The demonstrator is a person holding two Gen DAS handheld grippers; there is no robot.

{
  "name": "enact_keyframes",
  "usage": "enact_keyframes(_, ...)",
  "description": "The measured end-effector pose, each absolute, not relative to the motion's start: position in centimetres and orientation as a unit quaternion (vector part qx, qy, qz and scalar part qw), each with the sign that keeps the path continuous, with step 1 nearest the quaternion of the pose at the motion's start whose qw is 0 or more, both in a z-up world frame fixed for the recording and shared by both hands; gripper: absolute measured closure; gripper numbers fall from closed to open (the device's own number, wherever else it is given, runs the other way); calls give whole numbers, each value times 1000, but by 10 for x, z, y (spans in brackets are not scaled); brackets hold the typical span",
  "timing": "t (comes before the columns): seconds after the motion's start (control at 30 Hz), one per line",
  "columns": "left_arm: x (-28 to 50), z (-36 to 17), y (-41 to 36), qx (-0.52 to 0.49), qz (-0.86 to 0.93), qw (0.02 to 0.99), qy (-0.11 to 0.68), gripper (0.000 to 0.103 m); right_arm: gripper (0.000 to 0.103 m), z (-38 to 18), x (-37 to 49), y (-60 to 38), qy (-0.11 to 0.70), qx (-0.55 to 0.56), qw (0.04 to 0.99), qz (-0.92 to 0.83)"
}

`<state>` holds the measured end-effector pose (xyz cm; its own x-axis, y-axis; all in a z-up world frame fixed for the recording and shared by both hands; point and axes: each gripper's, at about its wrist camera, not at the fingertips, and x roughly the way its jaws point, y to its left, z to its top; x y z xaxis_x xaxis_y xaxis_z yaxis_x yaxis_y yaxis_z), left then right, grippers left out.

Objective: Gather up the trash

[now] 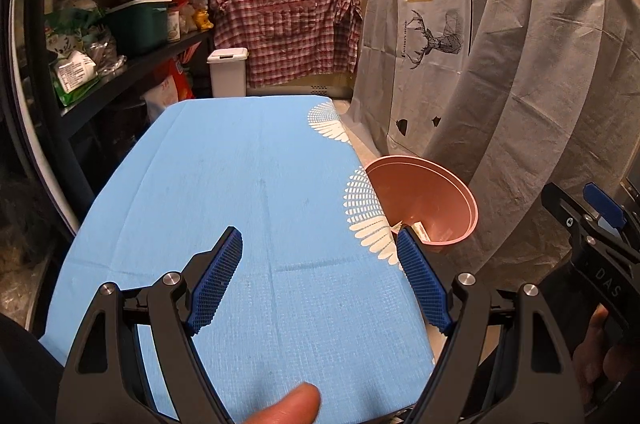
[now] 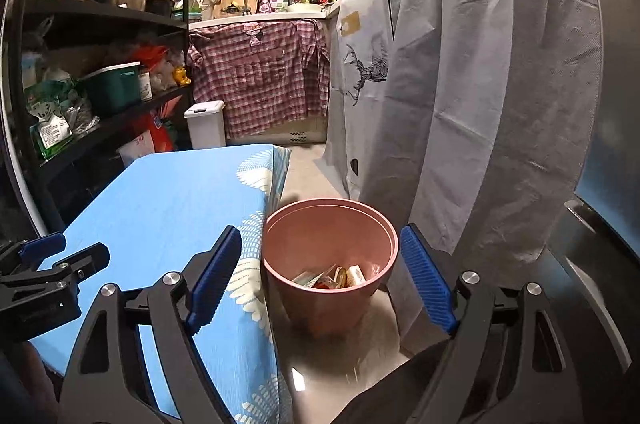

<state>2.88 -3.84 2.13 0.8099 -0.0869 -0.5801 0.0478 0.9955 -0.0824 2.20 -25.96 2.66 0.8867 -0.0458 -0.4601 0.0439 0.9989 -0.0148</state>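
While "DAS" marks right tongs (image 2: 320, 280); wrappers (image 2: 332, 277) fill pink bin (image 2: 332, 308).

Two grippers are showing: the left gripper (image 1: 320, 280) and the right gripper (image 2: 320, 278), each presenting two blue-padded fingers spread apart with nothing between them. One pink bin (image 2: 330, 260) is standing on the floor just beside one blue-clothed table (image 1: 240, 204). Several wrappers (image 2: 334, 276) are lying inside the pink bin; an exact count is not readable. One white lidded bin (image 1: 227, 72) is standing beyond the table.
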Motion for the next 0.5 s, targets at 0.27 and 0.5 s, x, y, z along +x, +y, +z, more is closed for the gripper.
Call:
enact_keyframes(0.27,29,21,-46,-26,-40,951,306,26,22,26,26,-263,241,13,970,-24)
enact_keyframes(0.5,28,21,-46,-24,-41,951,305,26,22,26,26,-264,241,12,970,-24)
